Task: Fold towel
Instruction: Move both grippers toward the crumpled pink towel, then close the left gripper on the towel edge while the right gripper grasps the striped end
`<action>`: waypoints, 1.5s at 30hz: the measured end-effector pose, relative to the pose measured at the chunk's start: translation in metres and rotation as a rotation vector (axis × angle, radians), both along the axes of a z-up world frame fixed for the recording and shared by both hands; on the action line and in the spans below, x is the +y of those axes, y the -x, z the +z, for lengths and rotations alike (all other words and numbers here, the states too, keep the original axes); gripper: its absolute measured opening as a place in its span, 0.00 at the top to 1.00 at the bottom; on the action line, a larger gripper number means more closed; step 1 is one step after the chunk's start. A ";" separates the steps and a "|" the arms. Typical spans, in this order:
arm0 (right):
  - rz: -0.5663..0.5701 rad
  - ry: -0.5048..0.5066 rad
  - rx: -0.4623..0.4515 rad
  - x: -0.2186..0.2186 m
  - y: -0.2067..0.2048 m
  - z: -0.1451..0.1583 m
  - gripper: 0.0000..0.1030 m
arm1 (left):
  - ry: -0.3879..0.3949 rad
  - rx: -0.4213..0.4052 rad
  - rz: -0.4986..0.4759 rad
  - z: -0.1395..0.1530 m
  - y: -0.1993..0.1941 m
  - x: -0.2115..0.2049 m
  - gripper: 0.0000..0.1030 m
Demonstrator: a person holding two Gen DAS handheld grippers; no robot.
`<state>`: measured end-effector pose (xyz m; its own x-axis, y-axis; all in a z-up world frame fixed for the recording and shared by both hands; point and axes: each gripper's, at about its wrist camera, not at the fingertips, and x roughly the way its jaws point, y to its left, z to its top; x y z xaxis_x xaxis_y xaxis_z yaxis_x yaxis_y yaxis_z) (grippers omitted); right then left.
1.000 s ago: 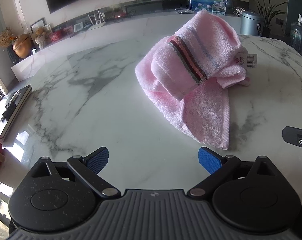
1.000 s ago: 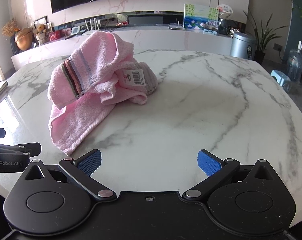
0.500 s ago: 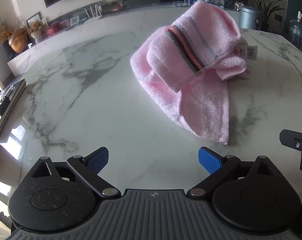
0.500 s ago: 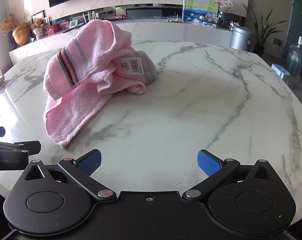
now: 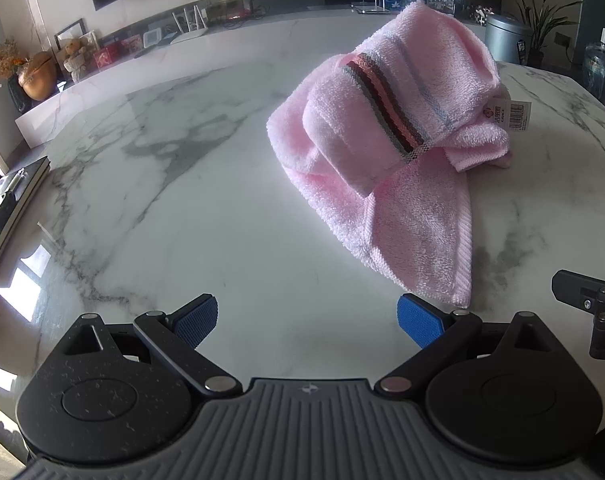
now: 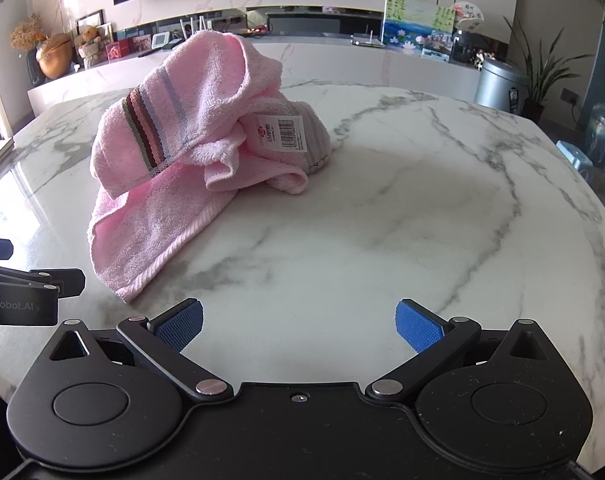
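A pink towel (image 5: 398, 148) with a dark striped band and a paper barcode tag lies crumpled in a heap on the white marble table (image 5: 182, 200). It also shows in the right wrist view (image 6: 182, 160), where the tag (image 6: 280, 132) faces me. One flat corner of the towel (image 5: 450, 284) reaches toward me, just beyond my left gripper's right pad. My left gripper (image 5: 306, 320) is open and empty, low over the table. My right gripper (image 6: 298, 322) is open and empty, to the right of the towel's near corner (image 6: 122, 284).
A book or tray (image 5: 10, 208) lies at the table's left edge. Behind the table runs a marble ledge with ornaments (image 6: 58, 56), a painting (image 6: 418, 32) and a metal bin (image 6: 498, 86). A water bottle (image 6: 602, 128) stands on the floor at right.
Both grippers have moved forward toward the towel, which now looks larger and nearer in both views. The towel itself has not moved. Both grippers stay open.
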<state>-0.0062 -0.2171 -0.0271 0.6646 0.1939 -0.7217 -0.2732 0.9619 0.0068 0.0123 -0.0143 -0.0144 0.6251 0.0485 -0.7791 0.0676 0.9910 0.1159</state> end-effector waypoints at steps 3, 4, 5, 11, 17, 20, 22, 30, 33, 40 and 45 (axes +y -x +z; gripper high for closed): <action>0.000 0.000 0.008 0.000 -0.002 -0.001 0.00 | 0.003 0.005 -0.006 -0.001 -0.002 -0.001 0.05; 0.000 0.002 0.008 0.000 -0.003 -0.001 0.01 | 0.007 0.006 -0.007 -0.002 -0.002 -0.001 0.05; 0.000 0.003 0.008 0.000 -0.004 -0.001 0.00 | 0.010 0.007 -0.007 -0.002 -0.003 -0.001 0.05; 0.006 0.014 0.014 0.002 -0.007 -0.002 0.01 | 0.020 0.004 -0.005 -0.001 -0.005 0.001 0.05; 0.013 0.027 0.010 0.003 -0.007 -0.001 0.01 | 0.035 0.002 -0.002 0.000 -0.004 0.002 0.05; 0.014 0.028 0.007 0.004 -0.005 -0.001 0.01 | 0.043 0.002 -0.010 0.001 -0.004 0.002 0.05; 0.011 0.030 0.006 0.003 -0.004 -0.001 0.01 | 0.056 0.002 -0.020 0.001 -0.005 0.002 0.05; 0.022 0.028 0.009 0.000 -0.004 0.001 0.01 | 0.080 -0.006 -0.049 0.005 -0.009 0.000 0.05; 0.035 0.026 0.013 -0.001 -0.007 0.002 0.01 | 0.087 0.000 -0.059 0.006 -0.014 0.000 0.08; 0.063 0.003 0.007 -0.006 -0.016 0.010 0.12 | 0.098 0.021 -0.081 0.008 -0.031 -0.002 0.26; 0.102 -0.004 -0.003 -0.005 -0.019 0.017 0.23 | 0.138 0.053 -0.094 0.007 -0.041 -0.005 0.34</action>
<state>0.0127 -0.2221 -0.0099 0.6432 0.2631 -0.7191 -0.3694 0.9292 0.0096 0.0532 -0.0194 -0.0077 0.5800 -0.1181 -0.8060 0.1629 0.9863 -0.0273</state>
